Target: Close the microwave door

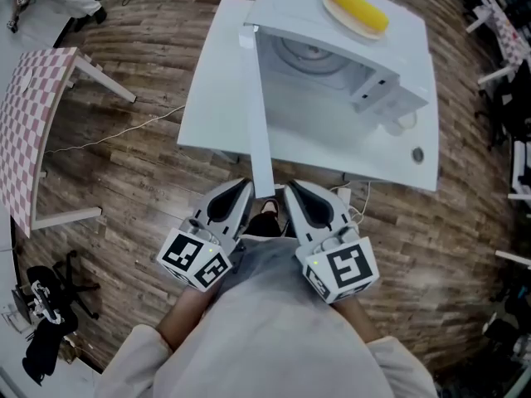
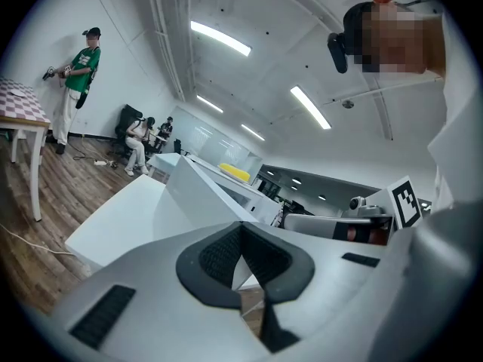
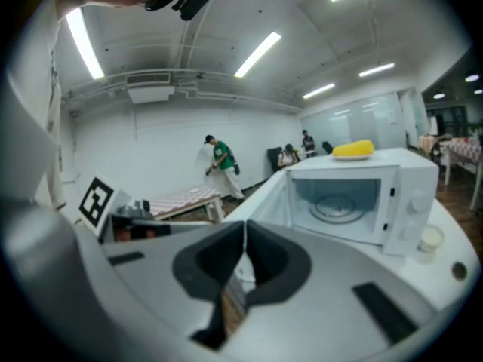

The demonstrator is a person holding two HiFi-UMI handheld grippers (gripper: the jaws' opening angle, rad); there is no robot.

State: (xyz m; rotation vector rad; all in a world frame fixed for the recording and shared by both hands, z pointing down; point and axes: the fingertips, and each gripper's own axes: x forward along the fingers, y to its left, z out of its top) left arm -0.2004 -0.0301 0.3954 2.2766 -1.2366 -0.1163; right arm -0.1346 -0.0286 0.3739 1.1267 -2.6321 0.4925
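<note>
**White microwave door wide open; both of your grippers clenched on nothing**

Your left gripper and right gripper sit side by side low in the head view, close to your body. Each one's own view shows its black pads pressed together at the tips, with nothing between them. The left gripper's tip lies just left of the door's free end and the right gripper's just right of it. No view shows either one touching the door.

The boxy white microwave oven stands on the white rectangular table. Its white door is hinged on the left and swung fully out towards you, with its free end reaching past the table's near edge. Inside the lit cavity you can see the round glass turntable.

On the oven's top, a yellow corn cob lies on a pale round plate.

The only markings you can read are the bold black-and-white square codes on your left marker cube and right marker cube. Print on the oven's control panel is too small to tell.

A pink-and-white chequered table stands well to your left on the brown wooden floor.
</note>
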